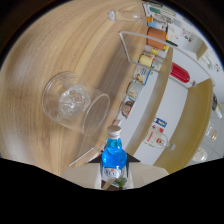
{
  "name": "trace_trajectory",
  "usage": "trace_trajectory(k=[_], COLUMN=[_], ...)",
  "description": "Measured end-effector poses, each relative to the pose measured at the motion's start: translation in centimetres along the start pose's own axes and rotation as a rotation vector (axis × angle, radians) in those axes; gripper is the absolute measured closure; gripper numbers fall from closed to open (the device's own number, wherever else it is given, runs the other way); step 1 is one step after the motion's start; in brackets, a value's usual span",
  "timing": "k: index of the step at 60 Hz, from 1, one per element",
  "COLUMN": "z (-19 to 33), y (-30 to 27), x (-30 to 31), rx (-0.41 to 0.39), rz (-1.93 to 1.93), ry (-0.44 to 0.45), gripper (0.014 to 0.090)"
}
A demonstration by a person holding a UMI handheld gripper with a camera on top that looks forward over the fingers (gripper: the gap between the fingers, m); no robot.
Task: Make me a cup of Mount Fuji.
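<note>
A small bottle of blue liquid (114,156) with a silver cap sits between the fingers of my gripper (114,167), which is shut on its body. Its capped neck points forward. Just ahead of the cap and a little to one side stands a clear glass tumbler (75,102) with ice in it, on the light wooden table (60,45). The whole view is rolled, so the tumbler looks as if it lies sideways. The bottle does not touch the tumbler. The lower parts of the fingers are hidden.
Beyond the bottle, a row of small bottles and cans (142,75) lines the table's far edge by a white wall. A red bottle (180,74) stands on a shelf. A second clear glass (120,15) is farther along the table.
</note>
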Motion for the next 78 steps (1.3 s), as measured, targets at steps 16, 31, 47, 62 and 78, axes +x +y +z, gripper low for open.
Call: trace_trajectory(k=[16,31,47,62,78], z=[-1.6,-6.6,-4.0,0.8,2.1], y=[0.8,6.9,12.5,11.2,10.6], x=[1.8,8.2,-0.1,-11.3,-15.6], rx=[0.031,0.182,0.175,0.076,0.001], rz=[0.253,1.101,1.752,1.852,1.872], ry=[0.016,0.168,0.007,-0.260,-0.404], gripper=[0.0689,0.0688,0.0687,0.0687,0.0687])
